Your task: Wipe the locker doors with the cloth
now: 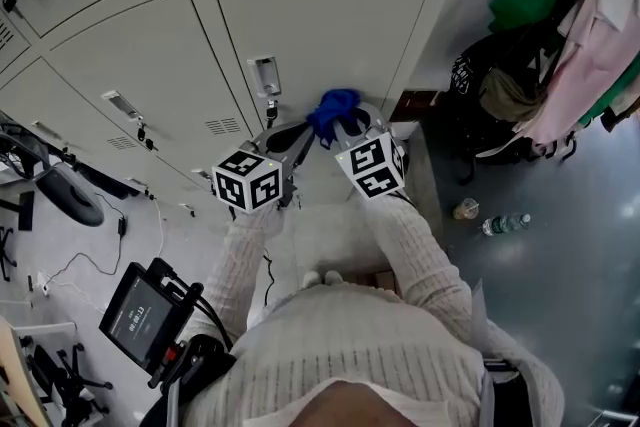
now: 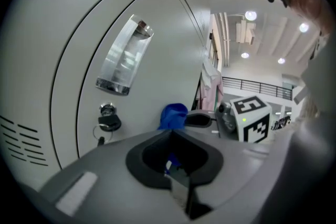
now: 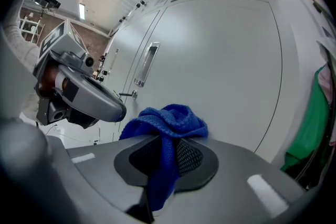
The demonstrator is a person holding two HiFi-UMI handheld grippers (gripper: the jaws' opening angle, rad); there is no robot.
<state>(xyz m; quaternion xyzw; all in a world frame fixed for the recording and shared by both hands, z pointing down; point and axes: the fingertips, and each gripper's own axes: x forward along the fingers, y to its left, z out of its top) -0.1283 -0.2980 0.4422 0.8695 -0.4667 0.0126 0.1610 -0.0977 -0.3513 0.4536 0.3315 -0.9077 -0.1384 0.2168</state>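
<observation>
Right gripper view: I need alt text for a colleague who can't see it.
The right gripper has its jaws shut on a bunched blue cloth, held close to a pale grey locker door. The left gripper sits at the left of the view near the cloth, with a recessed door handle showing above it.

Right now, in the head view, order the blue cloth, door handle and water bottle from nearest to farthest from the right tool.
1. Blue cloth: clamped in the right tool.
2. Door handle: on the locker door, to the left.
3. Water bottle: on the floor, far right.
</observation>
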